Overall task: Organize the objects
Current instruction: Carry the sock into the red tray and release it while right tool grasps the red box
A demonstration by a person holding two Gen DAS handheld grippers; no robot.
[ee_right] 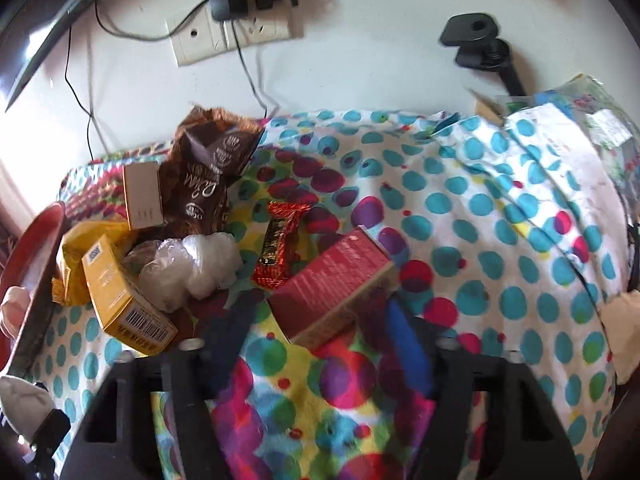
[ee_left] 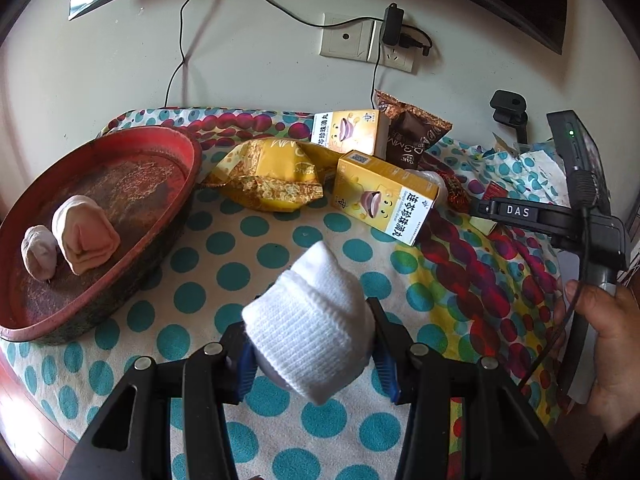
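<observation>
Midway through sorting, a rolled white sock (ee_left: pixel 308 328) sits clamped between the left tongs (ee_left: pixel 312 354) at lower centre of the left wrist view, raised above the spotted cloth (ee_left: pixel 224 248) on the table. At left waits the red tray (ee_left: pixel 176 148), already holding a pink sock roll (ee_left: pixel 86 232) and a smaller grey one (ee_left: pixel 40 252). The carry likely ends there, calling for a leftward swing and release over the rim. The right tongs (ee_right: pixel 320 336) stand wide around a red box (ee_right: pixel 336 280).
</observation>
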